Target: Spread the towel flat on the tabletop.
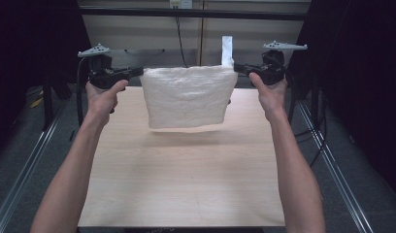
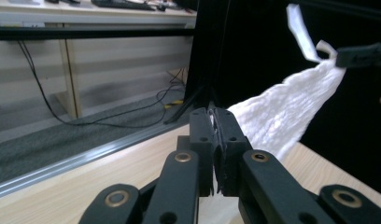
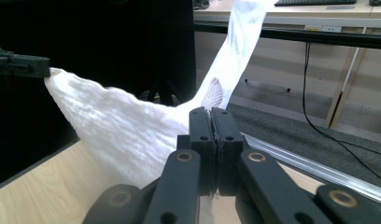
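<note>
A white fluffy towel (image 1: 188, 96) hangs folded in the air above the far part of the wooden table (image 1: 186, 184), stretched between both grippers. My left gripper (image 1: 139, 72) is shut on the towel's upper left corner, and my right gripper (image 1: 236, 67) is shut on its upper right corner, where a white label tab (image 1: 227, 50) sticks up. In the left gripper view the jaws pinch the cloth edge at my left gripper (image 2: 215, 122), and the towel (image 2: 286, 109) runs off to the other gripper. In the right gripper view my right gripper (image 3: 211, 119) clamps the towel (image 3: 118, 130).
The table's far edge lies under the towel. A metal rail (image 1: 327, 160) and grey floor run along the table's right side, another rail (image 1: 26, 165) along the left. Cables (image 1: 179, 34) and a pale wall with a dark bar stand behind.
</note>
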